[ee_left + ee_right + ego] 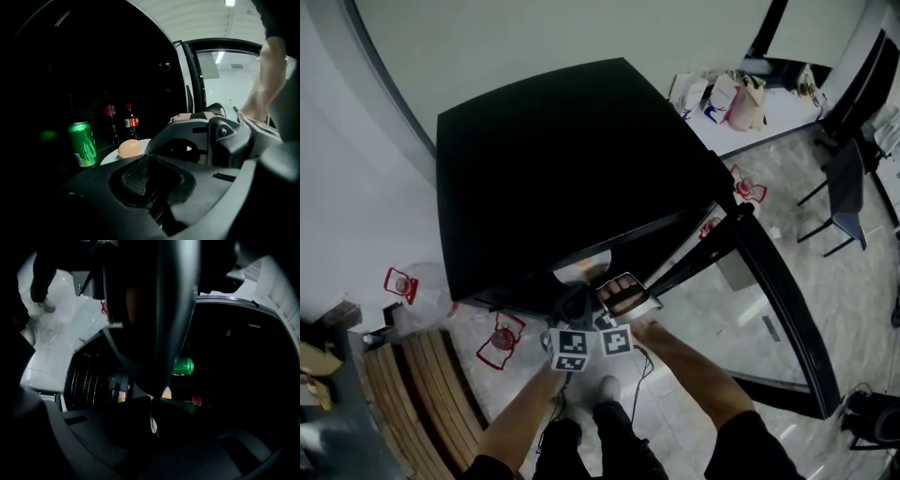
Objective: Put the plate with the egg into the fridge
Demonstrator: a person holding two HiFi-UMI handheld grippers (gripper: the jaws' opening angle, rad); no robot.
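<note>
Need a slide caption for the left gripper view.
Egg on a white plate, green can to its left, two cola bottles behind, dark fridge interior.

fridge shelf [104,146], dark interior. holds one green can [83,144], upright, front left, and two cola bottles [130,123], upright, behind it. white plate [110,157] bearing an egg [129,148] just right of the can; contact with the shelf not discernible.

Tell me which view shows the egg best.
Left gripper view: the egg is lit and nearly whole on the white plate, right of the green can. Right gripper view catches only a sliver of it; the rest is blocked. Head view: I can't make it out.
</note>
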